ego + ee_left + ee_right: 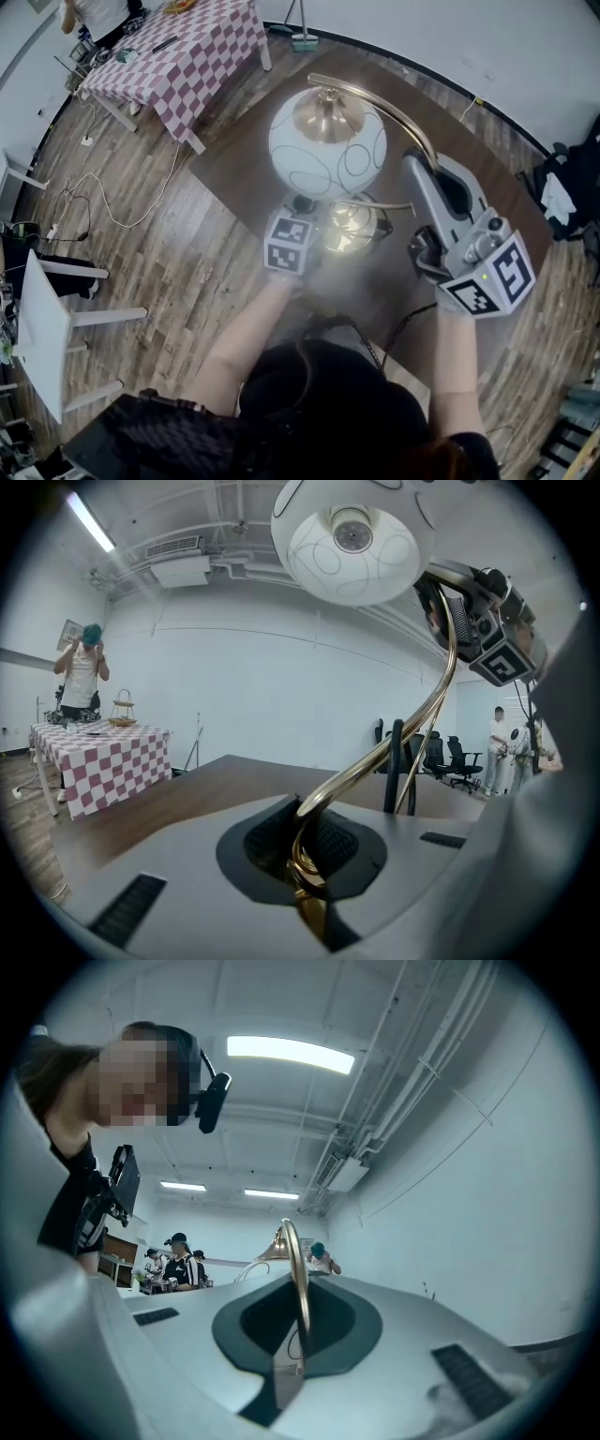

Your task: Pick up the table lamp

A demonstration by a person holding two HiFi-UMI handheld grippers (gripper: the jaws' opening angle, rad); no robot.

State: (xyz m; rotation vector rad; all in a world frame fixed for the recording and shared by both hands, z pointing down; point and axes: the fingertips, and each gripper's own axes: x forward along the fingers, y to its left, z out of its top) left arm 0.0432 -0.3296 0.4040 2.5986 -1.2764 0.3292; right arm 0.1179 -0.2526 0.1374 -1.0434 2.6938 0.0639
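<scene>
Left gripper (309, 874) clamped on curled lower stem of white globe-shaded brass table lamp (327, 142), mid dark brown wooden table (375, 84). Right gripper (292, 1335) pinching thin arc. We fear heavy globe swinging, slick brass slipping.

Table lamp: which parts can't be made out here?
- Head view: base washed out by glare, partly under the shade.
- Left gripper view: base hidden below the left gripper, shut on the brass stem; shade cut off at top.
- Right gripper view: shade mostly hidden behind the right gripper.
</scene>
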